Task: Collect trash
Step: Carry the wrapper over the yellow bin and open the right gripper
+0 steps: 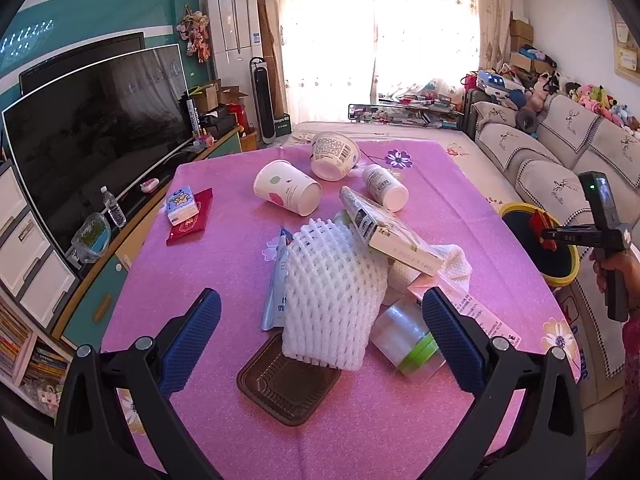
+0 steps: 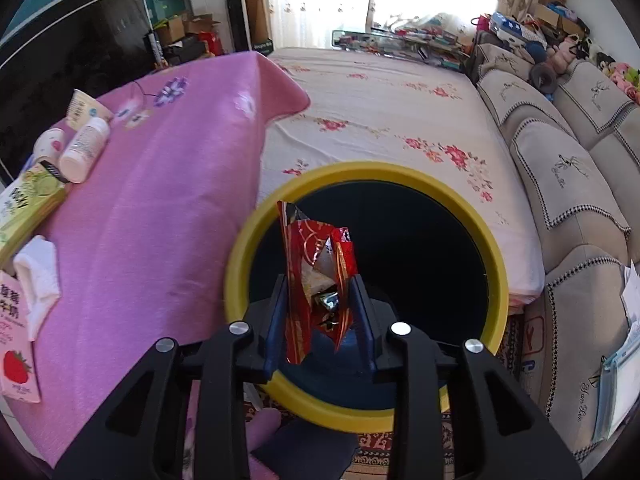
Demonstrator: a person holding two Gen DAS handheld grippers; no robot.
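Observation:
My left gripper (image 1: 320, 304) is open above the pink table, its jaws on either side of a white foam net (image 1: 332, 292). Around the net lie a brown tray (image 1: 288, 384), a clear jar with green lid (image 1: 408, 340), a long carton (image 1: 392, 232), a white bottle (image 1: 386, 188) and two paper cups (image 1: 288, 188). My right gripper (image 2: 320, 280) is shut on a red foil wrapper (image 2: 316, 264) and holds it over the yellow-rimmed bin (image 2: 240, 256). The bin (image 1: 508, 208) and the wrapper (image 1: 540, 228) also show at the right of the left wrist view.
A tissue pack (image 1: 182, 206) on a red packet (image 1: 192, 220) lies at the table's left. A strawberry milk carton (image 2: 16, 340) and white tissue (image 2: 38, 276) lie near the table's right edge. A TV (image 1: 92, 128) stands left, a sofa (image 1: 560, 168) right, a bed (image 2: 380, 120) beyond.

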